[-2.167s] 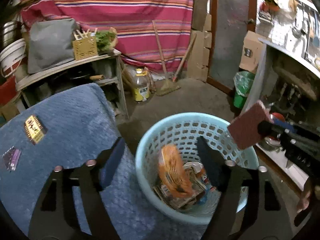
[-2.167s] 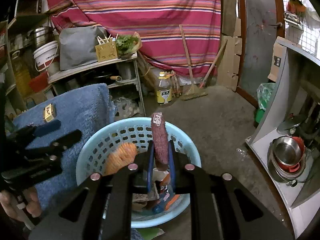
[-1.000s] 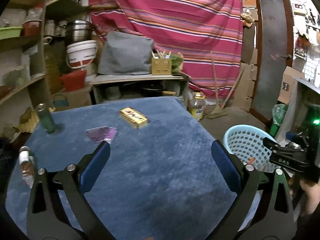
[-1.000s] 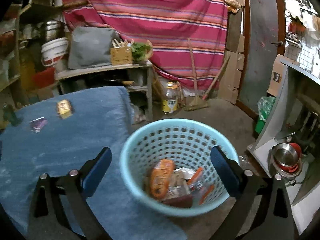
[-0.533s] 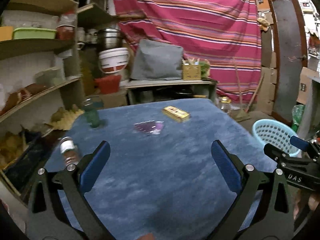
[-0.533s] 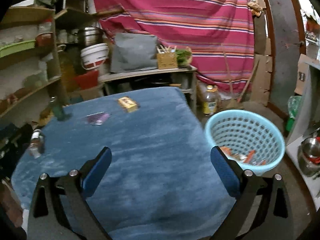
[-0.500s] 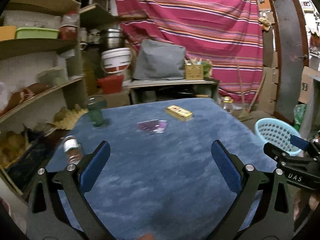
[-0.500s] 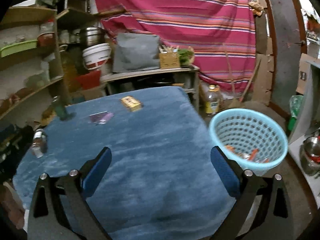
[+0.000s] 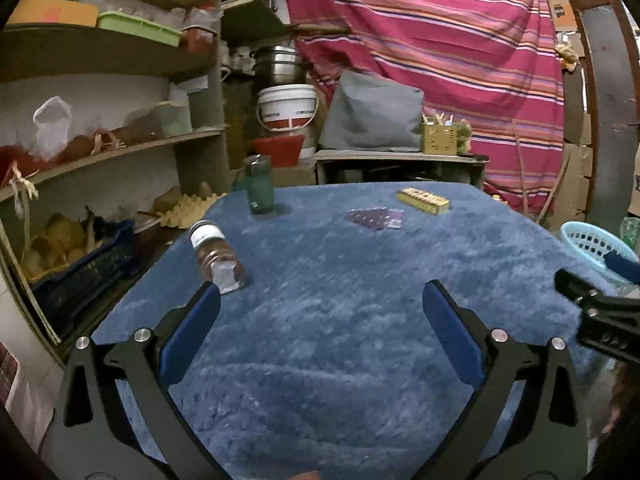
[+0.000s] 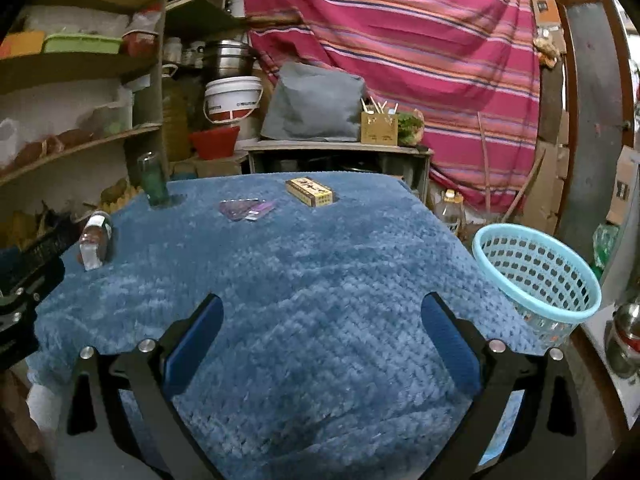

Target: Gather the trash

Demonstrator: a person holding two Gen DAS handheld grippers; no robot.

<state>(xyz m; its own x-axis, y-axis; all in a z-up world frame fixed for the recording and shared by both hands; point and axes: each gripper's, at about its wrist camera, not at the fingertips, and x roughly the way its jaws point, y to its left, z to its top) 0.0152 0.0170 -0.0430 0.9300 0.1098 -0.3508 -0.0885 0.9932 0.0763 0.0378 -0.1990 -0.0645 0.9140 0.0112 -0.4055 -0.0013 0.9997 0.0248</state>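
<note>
Four bits wait on the blue fleecy tablecloth (image 10: 320, 280): a yellow cardboard box (image 10: 309, 191), a purple foil wrapper (image 10: 245, 209), a toppled brown bottle with a white cap (image 9: 216, 256) and an upright green bottle (image 9: 259, 187). The pale-blue plastic basket (image 10: 536, 276) sits beside the table — contents hidden. Left gripper (image 9: 320, 336) and right gripper (image 10: 320, 336) hover, jaws wide apart, empty.

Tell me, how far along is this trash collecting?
Neither pair of tongs, left or right, holds anything; both stand open. Left on the blue fuzzy tablecloth: a yellow cardboard box, a purple foil wrapper, a toppled small bottle and an upright green bottle. The light blue plastic basket waits beside the table; its contents are hidden.
</note>
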